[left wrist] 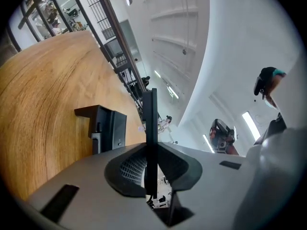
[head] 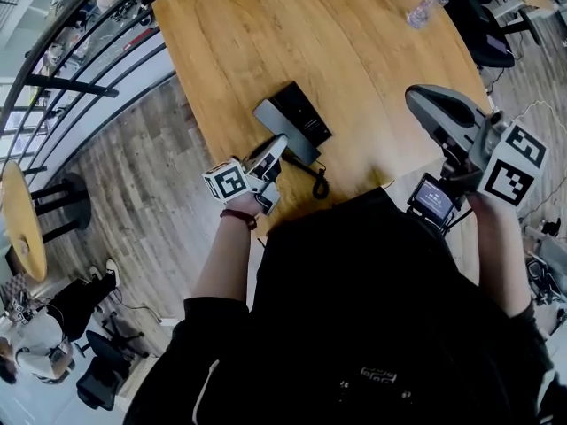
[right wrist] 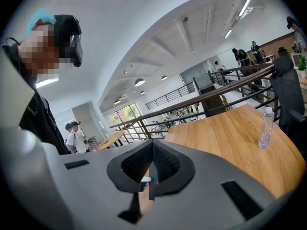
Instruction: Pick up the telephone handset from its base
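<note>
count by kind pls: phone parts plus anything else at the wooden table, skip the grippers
Telephone base: 1
Handset: 1
Coiled cord: 1
Water bottle: 1
Total: 4

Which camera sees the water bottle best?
The right gripper view: the water bottle stands whole and upright on the table. The head view shows it tiny near the far edge; the left gripper view misses it.
</note>
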